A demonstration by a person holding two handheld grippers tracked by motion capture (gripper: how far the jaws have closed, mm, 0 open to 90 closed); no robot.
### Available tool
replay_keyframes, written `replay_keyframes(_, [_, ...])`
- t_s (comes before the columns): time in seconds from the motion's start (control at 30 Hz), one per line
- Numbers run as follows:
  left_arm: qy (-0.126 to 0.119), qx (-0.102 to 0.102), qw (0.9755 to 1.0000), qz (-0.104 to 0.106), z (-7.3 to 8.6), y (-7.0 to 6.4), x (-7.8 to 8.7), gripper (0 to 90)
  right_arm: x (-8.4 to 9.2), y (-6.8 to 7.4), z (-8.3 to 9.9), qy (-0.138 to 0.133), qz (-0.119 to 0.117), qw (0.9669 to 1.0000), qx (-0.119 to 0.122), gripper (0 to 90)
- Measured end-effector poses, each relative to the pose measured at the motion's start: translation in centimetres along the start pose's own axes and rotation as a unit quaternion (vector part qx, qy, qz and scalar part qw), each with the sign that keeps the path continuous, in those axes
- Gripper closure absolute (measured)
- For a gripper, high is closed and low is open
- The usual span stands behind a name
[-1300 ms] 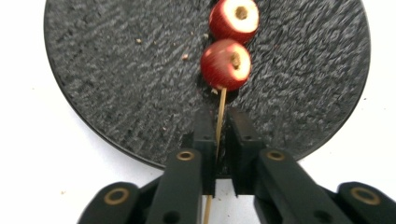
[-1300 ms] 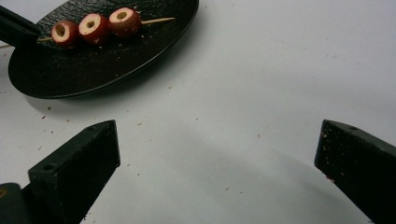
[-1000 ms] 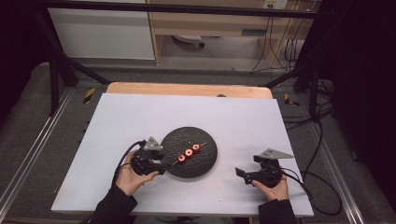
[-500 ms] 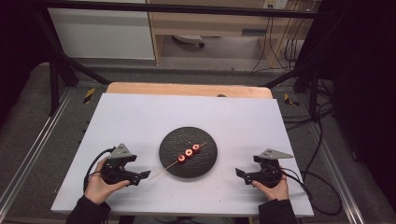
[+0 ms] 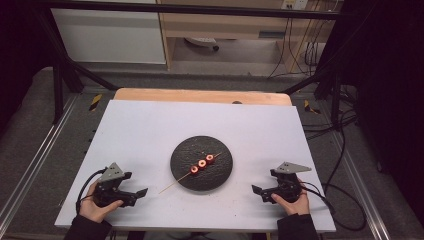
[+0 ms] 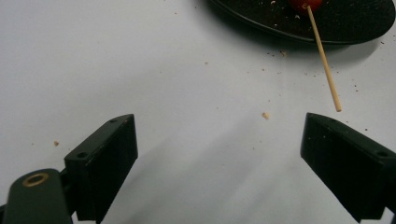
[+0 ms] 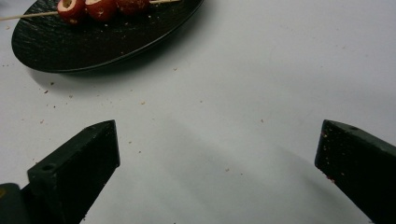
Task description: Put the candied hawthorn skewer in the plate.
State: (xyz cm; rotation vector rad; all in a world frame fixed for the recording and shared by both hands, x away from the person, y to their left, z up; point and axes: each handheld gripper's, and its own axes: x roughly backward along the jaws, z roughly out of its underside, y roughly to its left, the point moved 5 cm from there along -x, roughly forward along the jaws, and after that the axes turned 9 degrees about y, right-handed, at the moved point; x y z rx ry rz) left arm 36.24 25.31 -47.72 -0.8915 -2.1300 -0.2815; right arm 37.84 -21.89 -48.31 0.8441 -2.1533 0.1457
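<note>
Where the plate [image 6: 327, 28] runs off the top of the left gripper view, just one red piece [image 6: 306, 4] shows, w/ the skewer [image 6: 323, 56] poking off the rim toward frame right. Left gripper [image 5: 137, 191], lower left in high view: jaws just been opening, now apart, nothing btwn. Right gripper [image 5: 256, 190], lower right: jaws apart, empty.

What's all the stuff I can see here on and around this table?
plate: one, black, round, middle of the board
skewer: one, pale wood, lying on the plate, its tip sticking out past the rim toward the left gripper
red pieces: three, red, threaded on the skewer
crumbs: many, tiny, scattered on the board
board: one, white, covering the tabletop
left gripper: one, black, near left corner, jaws open
right gripper: one, black, near right corner, jaws open
</note>
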Motion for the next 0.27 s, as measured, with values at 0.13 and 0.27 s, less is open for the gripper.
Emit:
replay_keyframes(0.13, [-0.001,-0.003,1.0000,-0.002,0.12,0.08,-0.12,10.8,-0.08,-0.05,0.17,0.004,-0.001,1.0000,-0.003,0.6])
replay_keyframes(0.27, [0.001,-0.001,1.0000,-0.001,0.15,0.13,-0.24,10.8,-0.11,-0.06,0.24,0.007,-0.003,1.0000,-0.002,0.6])
